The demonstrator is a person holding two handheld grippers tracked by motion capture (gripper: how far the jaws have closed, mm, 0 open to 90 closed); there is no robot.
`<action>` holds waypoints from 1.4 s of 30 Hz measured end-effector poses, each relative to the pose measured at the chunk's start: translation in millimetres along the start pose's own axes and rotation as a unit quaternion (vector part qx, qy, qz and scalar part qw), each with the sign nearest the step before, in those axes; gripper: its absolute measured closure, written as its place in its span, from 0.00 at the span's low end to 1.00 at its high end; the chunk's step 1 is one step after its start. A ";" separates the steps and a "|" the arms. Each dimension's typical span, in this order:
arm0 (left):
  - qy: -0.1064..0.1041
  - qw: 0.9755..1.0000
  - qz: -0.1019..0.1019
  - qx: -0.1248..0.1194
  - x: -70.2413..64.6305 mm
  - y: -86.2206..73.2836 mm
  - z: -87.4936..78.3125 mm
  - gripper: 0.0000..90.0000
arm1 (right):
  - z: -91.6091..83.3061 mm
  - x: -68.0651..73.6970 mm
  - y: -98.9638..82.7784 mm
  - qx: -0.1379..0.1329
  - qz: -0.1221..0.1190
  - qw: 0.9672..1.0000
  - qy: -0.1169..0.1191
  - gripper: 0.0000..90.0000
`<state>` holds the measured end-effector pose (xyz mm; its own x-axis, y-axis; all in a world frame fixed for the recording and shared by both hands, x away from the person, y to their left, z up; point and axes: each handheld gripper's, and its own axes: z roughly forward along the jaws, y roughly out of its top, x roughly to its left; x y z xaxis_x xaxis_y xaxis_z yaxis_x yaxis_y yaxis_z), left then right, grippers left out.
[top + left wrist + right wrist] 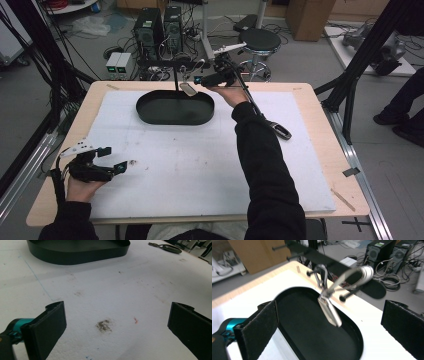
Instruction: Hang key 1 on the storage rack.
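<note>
The person's right sleeve point(265, 165) is stretching out across the bench point(310, 100) towards the black oval tray point(150, 112). The right claw point(200, 75) is hovering at the tray's far rim with its jaws standing wide apart, gripping nothing. The left claw point(115, 158), also spread and empty, is resting well short of the tray, at its near left. The hinged metal tool point(329, 310) is showing blurred, dead ahead of the right claw, above the tray's far half. Its long axis is slanting, with the handles up and the tip pointing down into the tray. The right hand is much the nearer.
</note>
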<state>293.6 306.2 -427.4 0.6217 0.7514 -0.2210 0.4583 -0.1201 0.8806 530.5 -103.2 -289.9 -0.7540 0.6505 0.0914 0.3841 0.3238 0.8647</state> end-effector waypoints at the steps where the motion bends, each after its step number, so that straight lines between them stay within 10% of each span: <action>1: 0.000 1.000 0.000 0.000 0.0 -0.1 0.1 0.03 | -1.1 0.6 -2.4 0.003 -0.002 1.000 -0.002 0.01; 20: 0.001 1.000 -0.001 0.002 -0.3 -0.3 0.3 0.03 | -11.8 11.0 -24.1 0.041 -0.051 0.998 -0.022 0.01; 42: 0.003 1.000 0.002 0.006 -1.6 -0.2 0.7 0.03 | -48.1 -32.3 -88.7 0.054 0.012 0.997 -0.057 0.01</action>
<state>292.9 304.6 -427.5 0.6201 0.7545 -0.2148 0.4627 -0.1307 0.8768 495.2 -185.9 -345.8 -0.6813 0.7303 0.0498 0.4615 0.3757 0.8036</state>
